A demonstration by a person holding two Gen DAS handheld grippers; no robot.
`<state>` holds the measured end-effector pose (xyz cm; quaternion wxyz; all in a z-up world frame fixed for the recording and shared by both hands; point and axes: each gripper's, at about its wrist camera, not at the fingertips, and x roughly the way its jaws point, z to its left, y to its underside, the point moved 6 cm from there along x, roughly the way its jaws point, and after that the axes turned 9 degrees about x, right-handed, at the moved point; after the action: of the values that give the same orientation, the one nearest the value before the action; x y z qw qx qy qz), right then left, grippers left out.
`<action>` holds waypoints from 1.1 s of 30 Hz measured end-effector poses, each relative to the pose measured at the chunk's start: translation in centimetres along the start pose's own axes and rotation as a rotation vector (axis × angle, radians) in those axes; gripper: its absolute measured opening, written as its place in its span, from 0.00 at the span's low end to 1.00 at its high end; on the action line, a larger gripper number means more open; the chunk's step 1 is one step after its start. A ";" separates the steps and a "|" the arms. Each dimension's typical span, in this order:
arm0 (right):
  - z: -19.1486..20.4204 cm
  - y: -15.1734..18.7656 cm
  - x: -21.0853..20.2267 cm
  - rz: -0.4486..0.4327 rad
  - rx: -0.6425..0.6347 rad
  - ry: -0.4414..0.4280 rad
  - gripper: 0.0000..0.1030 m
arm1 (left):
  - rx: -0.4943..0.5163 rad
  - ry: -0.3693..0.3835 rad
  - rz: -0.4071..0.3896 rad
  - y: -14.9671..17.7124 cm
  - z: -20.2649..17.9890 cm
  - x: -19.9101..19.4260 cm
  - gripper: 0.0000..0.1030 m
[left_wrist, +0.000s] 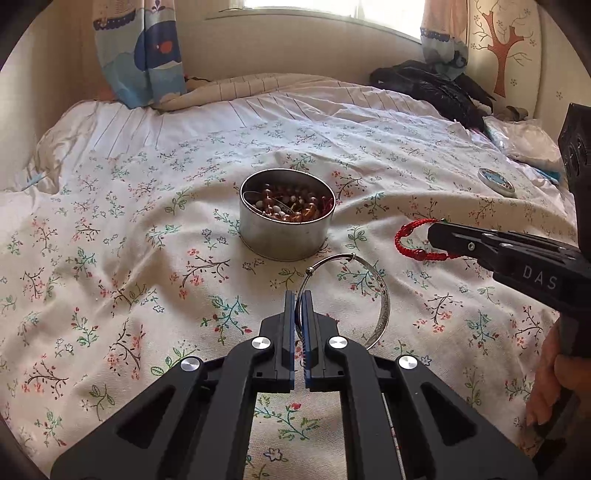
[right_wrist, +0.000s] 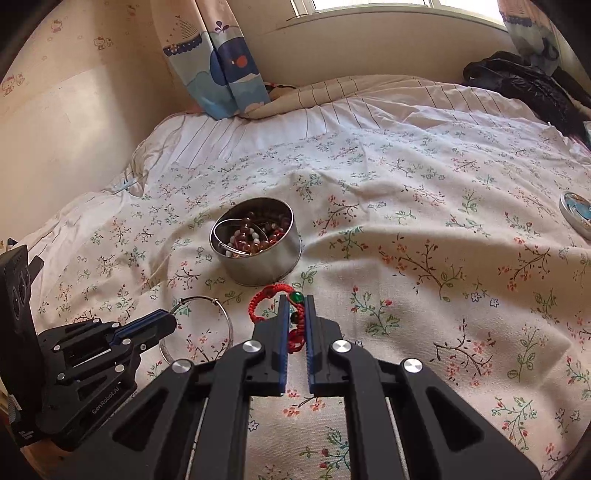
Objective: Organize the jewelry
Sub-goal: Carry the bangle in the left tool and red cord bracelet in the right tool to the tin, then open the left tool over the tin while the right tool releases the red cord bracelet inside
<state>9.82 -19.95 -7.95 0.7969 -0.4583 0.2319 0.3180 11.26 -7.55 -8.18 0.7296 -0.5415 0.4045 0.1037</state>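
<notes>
At 12 o'clock: tin point(left_wrist: 286, 214) | left gripper point(left_wrist: 298, 306) clamps silver bangle point(left_wrist: 382, 306), nearer | right gripper point(right_wrist: 296, 314) pinches red bracelet point(right_wrist: 264, 299)

A bed point(left_wrist: 184, 184) fills the room, spread with a rumpled white sheet point(right_wrist: 424, 221) printed in small flowers. At its far end lies a striped quilt point(left_wrist: 258, 85), bunched against the wall. Daylight pours through the window point(left_wrist: 303, 5) above a pale sill point(right_wrist: 388, 18). Whale-and-boat curtains point(right_wrist: 225, 62) hang on both sides. The left wall point(right_wrist: 55, 110) is cream, with little cartoon cat stickers up high. On the right, a headboard point(left_wrist: 506, 55) shows a brown tree. A black garment point(left_wrist: 424, 88) is heaped in that far corner.
</notes>
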 end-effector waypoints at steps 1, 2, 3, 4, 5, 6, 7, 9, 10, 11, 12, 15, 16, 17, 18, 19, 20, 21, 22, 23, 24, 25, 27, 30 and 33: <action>0.0 -0.1 -0.1 -0.007 -0.002 -0.001 0.08 | -0.001 0.000 -0.007 -0.1 0.0 -0.1 0.03; 0.1 -0.2 -0.3 -0.013 -0.003 -0.002 0.08 | -0.002 0.000 -0.013 -0.2 0.0 -0.2 0.03; 0.1 -0.2 -0.4 -0.019 -0.003 -0.003 0.08 | -0.001 -0.001 -0.017 -0.3 0.0 -0.3 0.03; 0.1 -0.3 -0.5 -0.023 -0.002 -0.005 0.08 | -0.001 -0.003 -0.019 -0.3 -0.1 -0.3 0.03; 0.1 -0.4 -0.6 -0.027 -0.001 -0.006 0.08 | 0.000 -0.003 -0.022 -0.4 -0.1 -0.4 0.03; 0.1 -0.5 -0.6 -0.033 -0.001 -0.009 0.08 | 0.000 -0.005 -0.026 -0.5 -0.1 -0.4 0.03; 0.2 -0.6 -0.8 -0.041 0.001 -0.014 0.08 | 0.000 -0.008 -0.032 -0.6 -0.1 -0.5 0.03; 0.3 -1.0 -1.0 -0.060 0.005 -0.027 0.08 | -0.009 -0.010 -0.047 -0.8 0.0 -0.7 0.03; 0.4 -1.2 -1.1 -0.069 0.009 -0.035 0.08 | -0.014 -0.012 -0.055 -1.0 0.2 -0.8 0.03; 0.5 -1.5 -1.2 -0.078 0.014 -0.044 0.08 | -0.019 -0.014 -0.063 -1.1 0.3 -0.9 0.03; 0.6 -1.8 -1.2 -0.088 0.019 -0.051 0.08 | -0.026 -0.016 -0.073 -1.3 0.4 -1.1 0.03; 1.0 -2.6 -1.3 -0.115 0.032 -0.064 0.08 | -0.062 -0.008 -0.114 -2.0 1.1 -1.5 0.03; 1.1 -2.9 -1.2 -0.121 0.036 -0.069 0.08 | -0.077 -0.006 -0.126 -2.4 1.4 -1.6 0.03; 1.3 -3.2 -1.1 -0.125 0.038 -0.071 0.08 | -0.092 -0.005 -0.137 -2.7 1.8 -1.6 0.03; 1.5 -3.5 -0.9 -0.130 0.038 -0.072 0.08 | -0.106 -0.005 -0.146 -3.0 2.1 -1.5 0.03; 1.7 -3.7 -0.7 -0.133 0.038 -0.075 0.08 | -0.119 -0.002 -0.152 -3.3 2.4 -1.3 0.03; 1.9 -4.0 -0.5 -0.135 0.038 -0.079 0.08 | -0.134 0.001 -0.156 -3.7 2.7 -1.1 0.03; 2.1 -4.2 -0.2 -0.135 0.036 -0.081 0.09 | -0.149 0.005 -0.161 -4.0 3.0 -0.8 0.03; 2.3 -4.4 0.1 -0.135 0.033 -0.082 0.09 | -0.163 0.012 -0.167 -4.3 3.3 -0.5 0.03; 2.4 -4.6 0.4 -0.134 0.027 -0.081 0.09 | -0.176 0.021 -0.173 -4.7 3.5 -0.3 0.03; 2.6 -4.8 0.6 -0.136 0.023 -0.079 0.09 | -0.185 0.024 -0.176 -5.0 3.7 0.1 0.03; 2.7 -4.9 0.9 -0.137 0.021 -0.080 0.09 | -0.188 0.023 -0.176 -5.3 3.8 0.5 0.03; 2.7 -5.3 1.3 -0.143 0.019 -0.075 0.09 | -0.185 0.021 -0.170 -5.9 3.8 1.4 0.03; 2.4 -6.0 2.1 -0.151 0.028 -0.061 0.09 | -0.174 0.014 -0.163 -6.7 3.7 2.6 0.03; 1.6 -7.0 2.7 -0.168 0.062 -0.058 0.09 | -0.175 0.008 -0.156 -7.3 3.8 3.8 0.03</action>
<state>16.88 -20.35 -4.91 0.8408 -0.4420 0.1795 0.2560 19.86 -8.15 -5.32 0.6837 -0.6334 0.3537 0.0794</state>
